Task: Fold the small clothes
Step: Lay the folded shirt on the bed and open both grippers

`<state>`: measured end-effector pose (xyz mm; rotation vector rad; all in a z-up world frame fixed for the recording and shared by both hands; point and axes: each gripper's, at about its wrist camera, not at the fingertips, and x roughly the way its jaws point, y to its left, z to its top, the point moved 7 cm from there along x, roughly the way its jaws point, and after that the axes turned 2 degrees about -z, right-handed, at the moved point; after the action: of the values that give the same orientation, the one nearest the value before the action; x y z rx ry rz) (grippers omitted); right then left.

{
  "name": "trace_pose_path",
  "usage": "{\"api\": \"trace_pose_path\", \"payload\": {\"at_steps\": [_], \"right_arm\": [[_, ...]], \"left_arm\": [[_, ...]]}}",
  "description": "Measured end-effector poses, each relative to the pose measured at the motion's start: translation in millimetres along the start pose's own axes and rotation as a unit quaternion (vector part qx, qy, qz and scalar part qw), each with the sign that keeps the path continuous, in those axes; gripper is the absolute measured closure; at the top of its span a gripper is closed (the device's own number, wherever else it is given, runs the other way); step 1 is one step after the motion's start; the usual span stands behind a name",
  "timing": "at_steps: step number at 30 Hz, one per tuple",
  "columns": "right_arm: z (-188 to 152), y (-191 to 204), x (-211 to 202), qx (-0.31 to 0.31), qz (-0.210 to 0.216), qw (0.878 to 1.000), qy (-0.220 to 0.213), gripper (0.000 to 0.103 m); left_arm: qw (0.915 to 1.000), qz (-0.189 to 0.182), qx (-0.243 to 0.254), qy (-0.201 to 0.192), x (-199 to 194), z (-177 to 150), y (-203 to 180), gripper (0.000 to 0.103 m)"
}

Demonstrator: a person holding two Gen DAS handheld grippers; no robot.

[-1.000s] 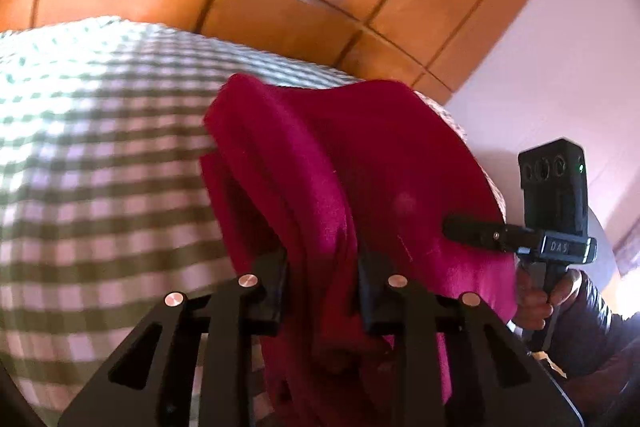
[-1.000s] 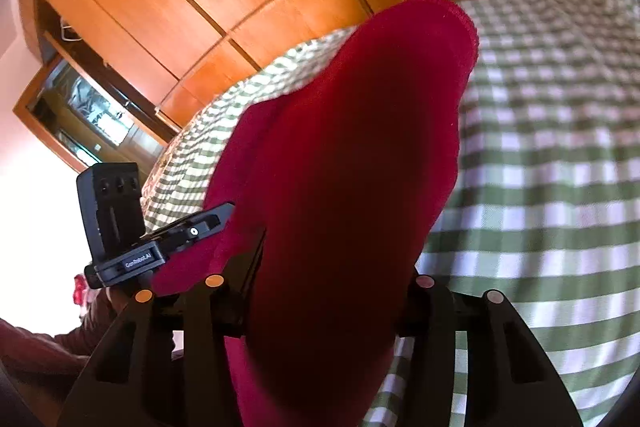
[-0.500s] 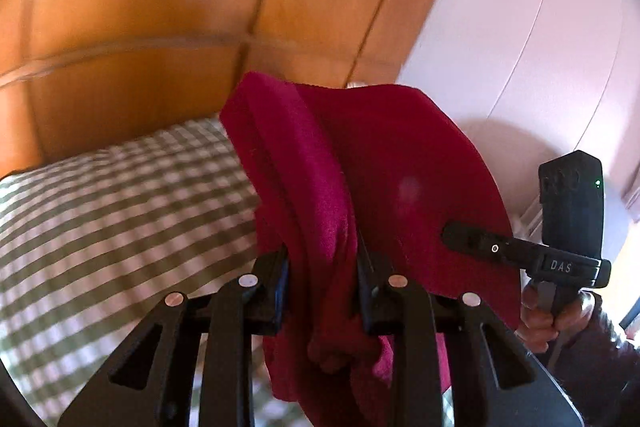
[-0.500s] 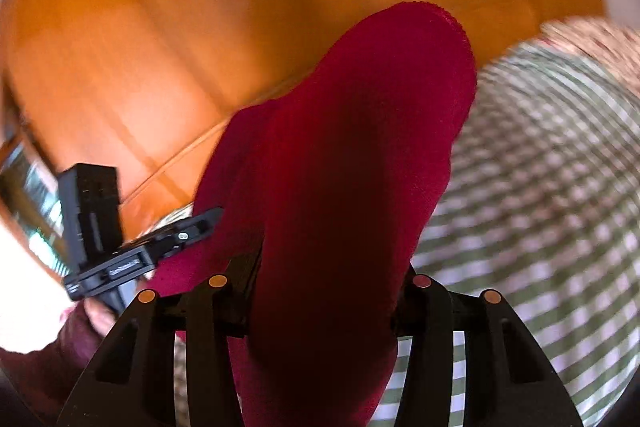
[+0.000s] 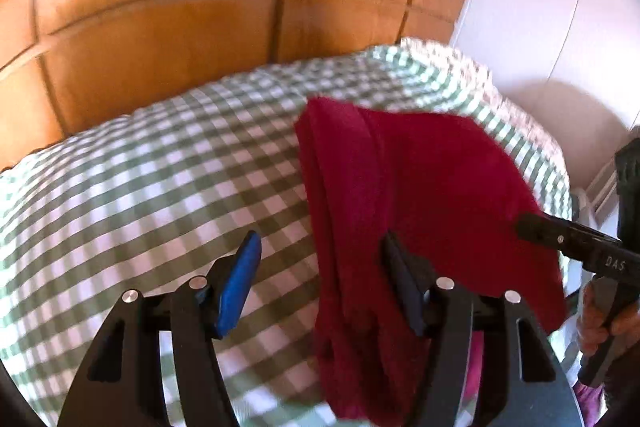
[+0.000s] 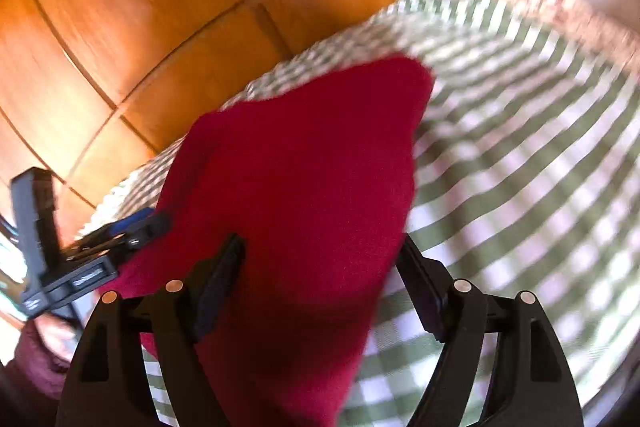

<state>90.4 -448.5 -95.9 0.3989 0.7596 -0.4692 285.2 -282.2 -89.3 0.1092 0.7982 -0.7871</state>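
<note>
A home bedroom: a bed with a green-checked cover (image 5: 168,195) stands against glossy wooden wardrobe doors (image 5: 168,39) and a white wall (image 5: 532,11).

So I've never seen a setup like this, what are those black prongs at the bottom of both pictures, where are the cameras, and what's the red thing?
There is no robot here. A person holds a hand-operated two-finger gripper in each hand, and each gripper carries a wide-angle camera looking forward along its fingers, so the black prongs at the bottom are that gripper's own fingers. One picture is from the left gripper, the other from the right gripper; each also catches the other gripper at its edge. The red thing is a small red garment, folded over, above a bed with a green checked cover. Behind is a wooden wall panel. Both grippers' jaws have just been opening: the cloth lies between the fingers, touching one side, but is no longer pinched.
</note>
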Motion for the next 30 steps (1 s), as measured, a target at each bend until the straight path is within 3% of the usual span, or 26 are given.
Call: {"api": "trace_pose_path", "payload": {"at_steps": [2, 5, 7, 10, 12, 18, 30], "right_arm": [[1, 5, -20, -0.029, -0.032, 0.999, -0.029, 0.027], [-2, 15, -34, -0.059, -0.052, 0.996, -0.038, 0.027], [-12, 21, -32, -0.067, -0.058, 0.996, -0.028, 0.032], [-43, 22, -10, -0.086, -0.092, 0.992, 0.029, 0.041], [-65, 13, 12, -0.06, -0.097, 0.992, 0.057, 0.041], [-61, 7, 3, -0.034, -0.098, 0.994, 0.039, 0.041], [-67, 28, -27, -0.031, -0.139, 0.99, 0.011, 0.025]], "left_arm": [[0.9999, -0.006, -0.011, -0.009, -16, -6, -2, 0.04], [0.9997, -0.011, -0.02, -0.01, -24, -16, -3, 0.039], [0.9994, 0.034, 0.006, 0.008, -14, -26, -2, 0.038], [0.9986, 0.048, -0.001, 0.024, -2, -37, 4, 0.032], [0.9984, 0.052, -0.009, 0.022, 0, -37, 4, 0.03], [0.9963, 0.083, -0.021, 0.003, -23, -41, 2, 0.025], [0.9897, 0.129, -0.055, -0.03, -73, -57, 2, 0.013]]}}
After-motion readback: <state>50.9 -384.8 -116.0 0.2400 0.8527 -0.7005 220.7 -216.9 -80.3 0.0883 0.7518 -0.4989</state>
